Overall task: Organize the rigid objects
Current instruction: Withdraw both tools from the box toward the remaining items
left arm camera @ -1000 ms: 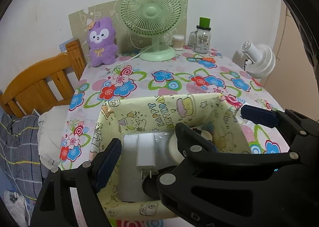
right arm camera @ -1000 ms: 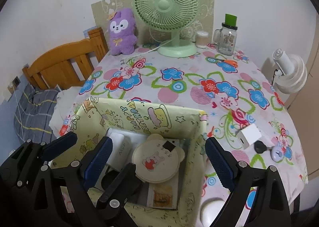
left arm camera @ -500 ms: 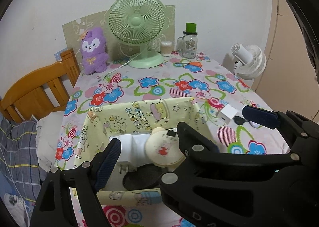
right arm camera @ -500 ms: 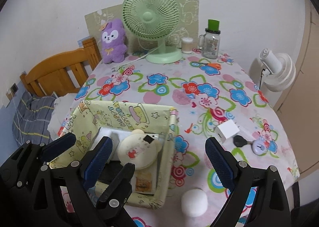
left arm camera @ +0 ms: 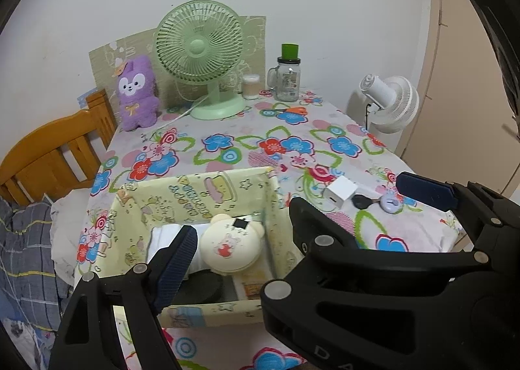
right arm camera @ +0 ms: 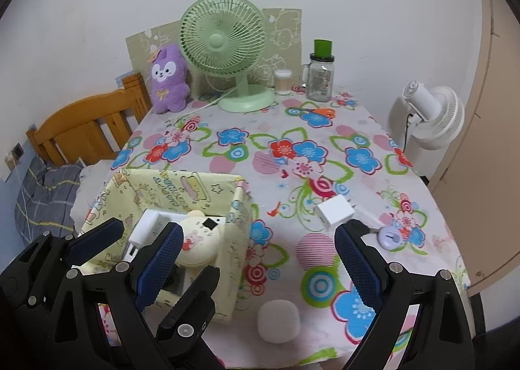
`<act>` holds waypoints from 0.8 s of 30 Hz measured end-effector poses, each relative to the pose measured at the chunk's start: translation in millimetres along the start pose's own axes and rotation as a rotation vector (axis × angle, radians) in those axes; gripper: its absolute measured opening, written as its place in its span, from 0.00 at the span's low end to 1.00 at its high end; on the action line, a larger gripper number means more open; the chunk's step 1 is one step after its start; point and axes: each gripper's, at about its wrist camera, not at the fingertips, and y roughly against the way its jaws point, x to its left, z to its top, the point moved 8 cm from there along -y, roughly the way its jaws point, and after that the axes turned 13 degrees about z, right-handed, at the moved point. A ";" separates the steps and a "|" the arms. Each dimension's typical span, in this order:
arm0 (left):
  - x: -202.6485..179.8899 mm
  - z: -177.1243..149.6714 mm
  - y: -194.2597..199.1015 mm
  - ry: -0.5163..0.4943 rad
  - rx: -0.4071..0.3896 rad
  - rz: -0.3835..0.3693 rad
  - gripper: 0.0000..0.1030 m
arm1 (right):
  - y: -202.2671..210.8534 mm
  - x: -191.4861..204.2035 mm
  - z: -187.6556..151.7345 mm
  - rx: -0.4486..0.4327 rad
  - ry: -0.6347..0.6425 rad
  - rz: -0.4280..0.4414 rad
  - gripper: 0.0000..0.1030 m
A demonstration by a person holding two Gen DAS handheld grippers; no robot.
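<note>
We hold both claws above the near edge of the floral table (right arm camera: 325, 142), both released and empty: left gripper (left arm camera: 308, 217) jaws spread wide over the yellow fabric box (left arm camera: 208, 194), right gripper (right arm camera: 256, 256) jaws spread wide too, nothing between the pads

Box sits at the near left of the table; already inside: round cream bear case (left arm camera: 229, 248), white charger (right arm camera: 146, 232), a dark round item underneath, hard to make out

Still out on the cloth, right of the box: white cube adapter (right arm camera: 334, 215), black key with lilac fob (right arm camera: 391, 236) just beside it, white dome-shaped thing (right arm camera: 279, 321) near the front edge

Handling guess: cube adapter is light, stiff, smooth plastic, a bit slippery; we pinch across two flat opposite faces, clear of the prongs. Dome looks rounded, likely to roll or squirt out, so we grip low across its widest part. Key is thin and flat, awkward; take the fob instead

Versus a second ago: both cameras have pulled back and up, box now looks smaller and farther, more table shows, dome newly in view; objects themselves have not shifted
</note>
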 end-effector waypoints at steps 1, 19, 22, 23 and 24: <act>-3.6 0.4 1.1 -0.002 -0.002 -0.003 0.83 | 2.0 -2.6 0.0 -0.003 -0.001 -0.003 0.93; -57.2 -4.1 7.6 -0.026 -0.011 -0.056 0.87 | 33.0 -50.7 -11.5 -0.068 0.009 -0.076 0.93; -65.8 -6.6 7.8 -0.036 -0.010 -0.060 0.88 | 34.4 -59.1 -16.1 -0.067 0.000 -0.082 0.93; -69.1 -7.6 7.3 -0.039 -0.010 -0.062 0.88 | 34.7 -61.5 -17.5 -0.067 -0.001 -0.084 0.93; -71.5 -8.4 6.6 -0.041 -0.010 -0.063 0.89 | 35.3 -64.8 -19.2 -0.070 -0.003 -0.088 0.93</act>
